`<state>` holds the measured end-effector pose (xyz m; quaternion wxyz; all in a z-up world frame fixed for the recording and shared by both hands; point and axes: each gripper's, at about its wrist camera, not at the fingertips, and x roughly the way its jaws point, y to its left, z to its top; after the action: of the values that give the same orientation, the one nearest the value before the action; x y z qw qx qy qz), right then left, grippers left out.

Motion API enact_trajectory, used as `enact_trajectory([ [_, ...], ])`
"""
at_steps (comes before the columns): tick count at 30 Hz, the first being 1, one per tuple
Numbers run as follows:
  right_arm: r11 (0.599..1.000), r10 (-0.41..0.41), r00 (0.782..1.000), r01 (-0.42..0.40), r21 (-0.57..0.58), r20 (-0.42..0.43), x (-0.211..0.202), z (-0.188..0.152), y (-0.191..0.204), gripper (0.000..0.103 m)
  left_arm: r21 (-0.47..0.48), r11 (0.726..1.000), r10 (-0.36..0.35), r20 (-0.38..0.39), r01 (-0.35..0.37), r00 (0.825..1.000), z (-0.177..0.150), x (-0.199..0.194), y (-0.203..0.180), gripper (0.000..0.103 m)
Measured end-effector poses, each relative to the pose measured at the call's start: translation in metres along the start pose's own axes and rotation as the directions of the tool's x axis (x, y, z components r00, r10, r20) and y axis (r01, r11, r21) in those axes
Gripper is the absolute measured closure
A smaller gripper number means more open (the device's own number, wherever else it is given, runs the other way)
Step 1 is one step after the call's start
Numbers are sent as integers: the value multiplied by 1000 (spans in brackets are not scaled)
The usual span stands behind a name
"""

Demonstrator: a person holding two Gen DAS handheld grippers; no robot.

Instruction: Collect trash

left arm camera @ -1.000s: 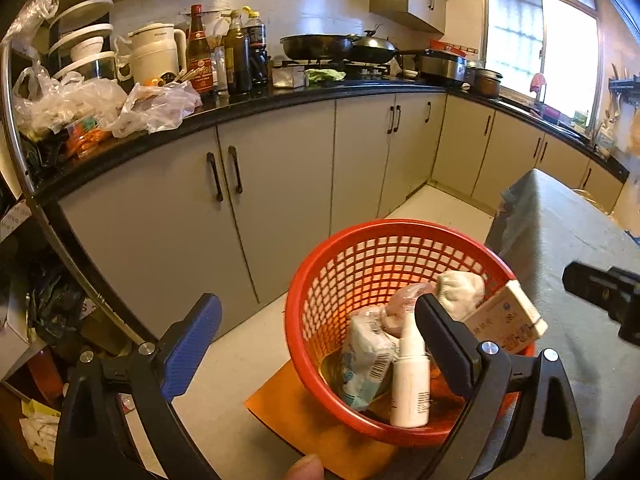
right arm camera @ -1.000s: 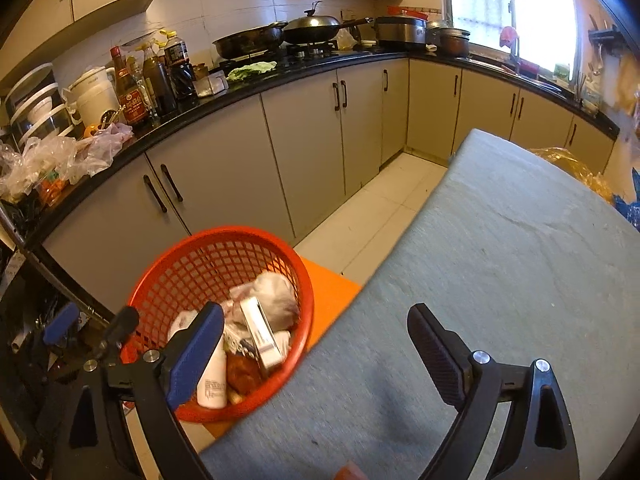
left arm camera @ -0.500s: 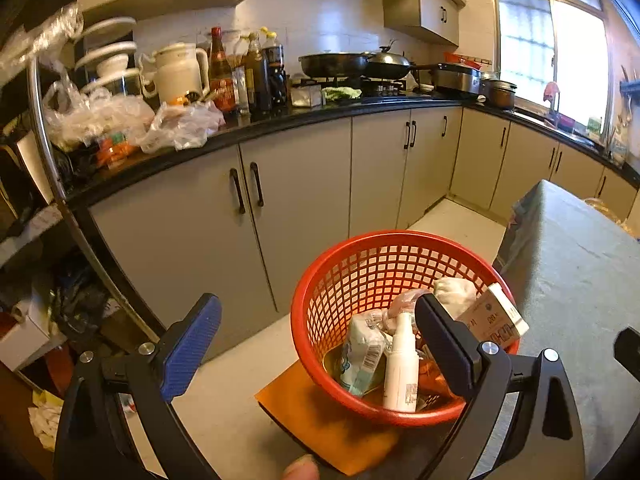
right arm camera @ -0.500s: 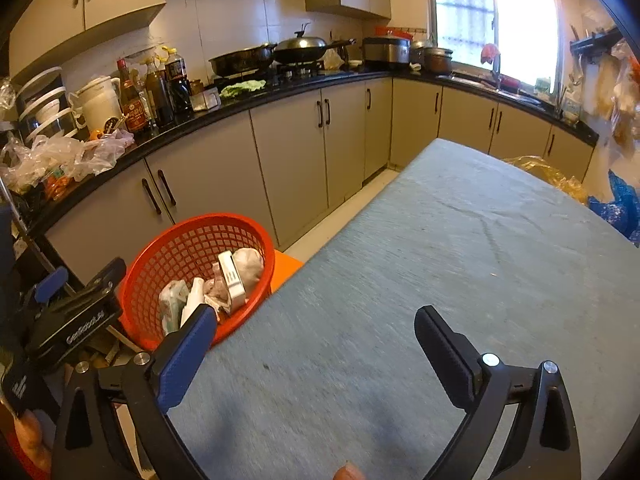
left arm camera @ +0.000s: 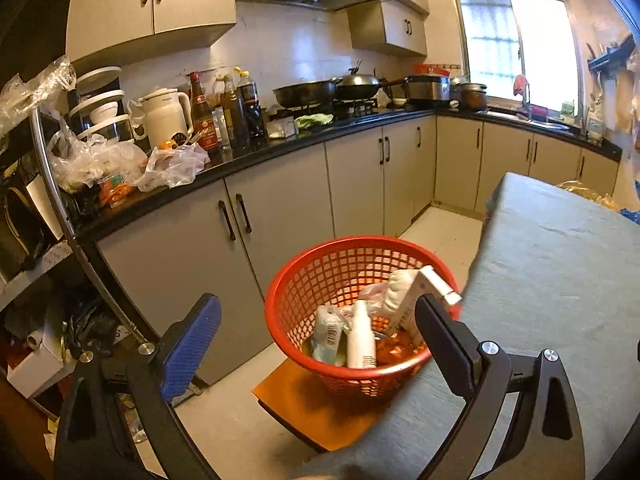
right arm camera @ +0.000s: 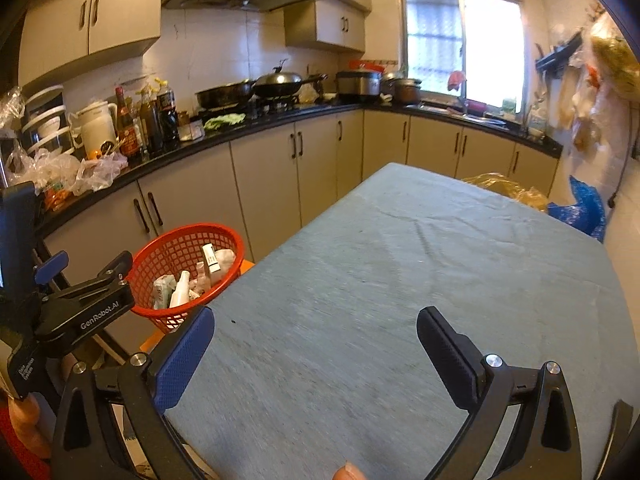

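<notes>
The basket is the anchor here: a red mesh tub on an orange stool, touching or nearly touching the near corner of the table. In it lie the collected trash: a white bottle, a barcoded packet to its left, a white wad behind it and a carton that leans up over the rim on the table side. The left gripper hangs in front of the basket, jaws wide and empty; the right gripper hovers over the cloth to the basket's right, also wide and empty. No loose trash shows on the cloth beside the basket (the far end holds only a yellow bag, which may or may not count). The likeliest mishap, I judge, is the leaning carton: a knock on the basket could tip it out, and the stool looks a narrow perch.
</notes>
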<state>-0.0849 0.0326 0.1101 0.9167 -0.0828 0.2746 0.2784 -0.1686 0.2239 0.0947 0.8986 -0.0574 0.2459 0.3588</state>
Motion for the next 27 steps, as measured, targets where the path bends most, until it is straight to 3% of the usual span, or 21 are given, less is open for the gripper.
enact_trajectory([
  [13,997,-68,995,65,43,72,-59,-23,-10,0,25,998,-63,59,62,996,-4,-54,-12,6],
  [27,996,-62,994,57,62,86,-68,-20,-29,0,35,999,-39,65,37,997,-2,-56,-17,6],
])
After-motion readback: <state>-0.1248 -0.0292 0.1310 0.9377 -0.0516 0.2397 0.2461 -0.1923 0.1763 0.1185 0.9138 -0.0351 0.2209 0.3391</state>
